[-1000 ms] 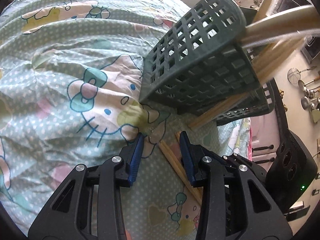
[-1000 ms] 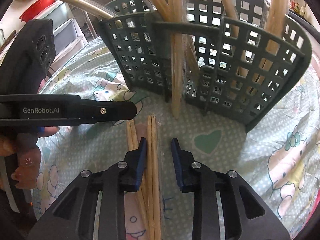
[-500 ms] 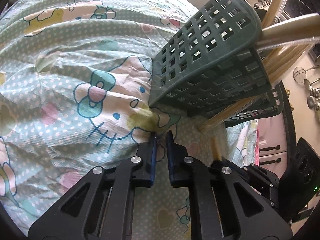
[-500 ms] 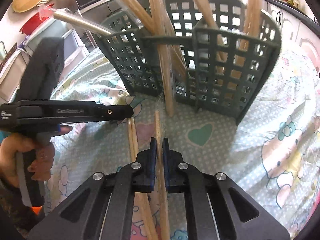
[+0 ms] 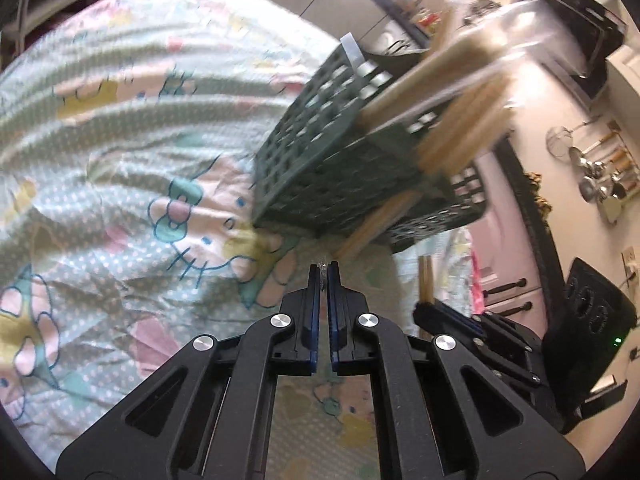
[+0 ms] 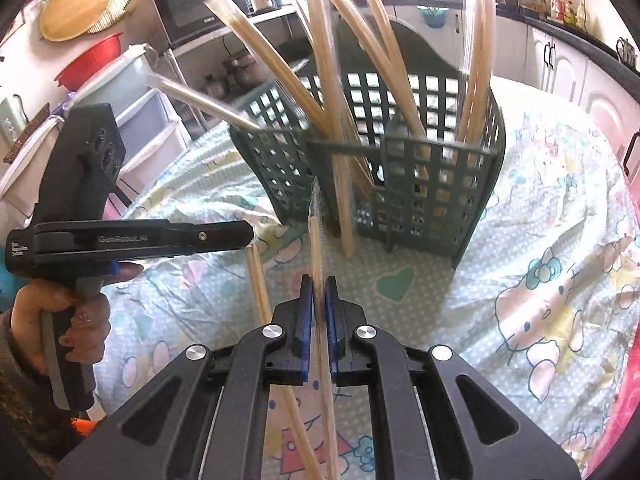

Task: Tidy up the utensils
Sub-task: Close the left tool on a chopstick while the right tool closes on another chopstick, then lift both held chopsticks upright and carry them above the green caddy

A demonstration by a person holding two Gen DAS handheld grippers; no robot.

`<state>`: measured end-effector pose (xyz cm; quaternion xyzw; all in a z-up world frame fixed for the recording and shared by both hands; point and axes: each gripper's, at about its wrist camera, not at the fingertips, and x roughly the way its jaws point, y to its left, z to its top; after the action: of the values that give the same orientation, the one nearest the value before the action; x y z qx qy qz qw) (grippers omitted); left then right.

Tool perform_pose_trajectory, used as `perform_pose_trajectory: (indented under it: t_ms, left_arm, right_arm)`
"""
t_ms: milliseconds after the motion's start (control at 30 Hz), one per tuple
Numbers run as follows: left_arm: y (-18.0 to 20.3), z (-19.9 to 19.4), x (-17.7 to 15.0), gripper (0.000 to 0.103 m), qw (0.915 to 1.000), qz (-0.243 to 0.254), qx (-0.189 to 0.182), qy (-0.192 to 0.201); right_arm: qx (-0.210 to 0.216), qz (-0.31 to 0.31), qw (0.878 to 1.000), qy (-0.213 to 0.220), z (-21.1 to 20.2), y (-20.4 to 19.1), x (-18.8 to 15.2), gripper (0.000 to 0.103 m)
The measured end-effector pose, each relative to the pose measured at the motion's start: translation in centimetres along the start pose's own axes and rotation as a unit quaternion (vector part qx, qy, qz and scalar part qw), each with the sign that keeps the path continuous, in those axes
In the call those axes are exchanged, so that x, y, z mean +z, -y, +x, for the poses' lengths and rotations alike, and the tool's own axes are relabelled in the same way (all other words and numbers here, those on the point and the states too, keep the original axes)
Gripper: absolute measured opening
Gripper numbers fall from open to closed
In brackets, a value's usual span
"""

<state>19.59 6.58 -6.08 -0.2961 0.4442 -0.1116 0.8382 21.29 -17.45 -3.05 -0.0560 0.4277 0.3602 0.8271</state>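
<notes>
one cartoon-print cloth (image 6: pixel 540 248) covers the table, kitchen cabinets (image 6: pixel 560 72) behind.

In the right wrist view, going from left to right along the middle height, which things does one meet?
Hand on the black handle → black left tool → wrapped wooden chopsticks in the right tool → dark green lattice plastic basket → cartoon cat print on the tablecloth.

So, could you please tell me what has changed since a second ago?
Both grippers have closed: the right gripper now clamps a wrapped chopstick pair and has lifted it; the left gripper pinches a clear wrapper tip. The green basket stays put.
</notes>
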Motion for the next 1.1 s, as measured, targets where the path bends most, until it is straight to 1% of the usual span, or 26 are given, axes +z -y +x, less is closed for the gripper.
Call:
perform_pose_trajectory:
  t_ms: [200, 567, 767, 1100]
  left_arm:
    - [2.5, -2.8, 0.3, 0.001, 0.9991, 0.025, -0.024, 0.026]
    - [6.7, -5.9, 0.6, 0.001, 0.9946, 0.067, -0.053, 0.058]
    - [9.0, -7.7, 1.3, 0.001, 0.9904, 0.094, -0.068, 0.074]
    - [12.7, -10.8, 3.0, 0.001, 0.9811, 0.135, -0.089, 0.107]
  right_arm:
    - [0.005, -0.015, 1.0, 0.025, -2.4, -0.9, 0.7, 0.006]
    - [0.006, -0.035, 0.997, 0.066, -4.3, -3.2, 1.9, 0.006]
    - [0.004, -0.044, 0.995, 0.095, -6.2, -3.8, 2.9, 0.006]
    - [-0.006, -0.053, 0.988, 0.144, -9.4, -3.8, 4.6, 0.006]
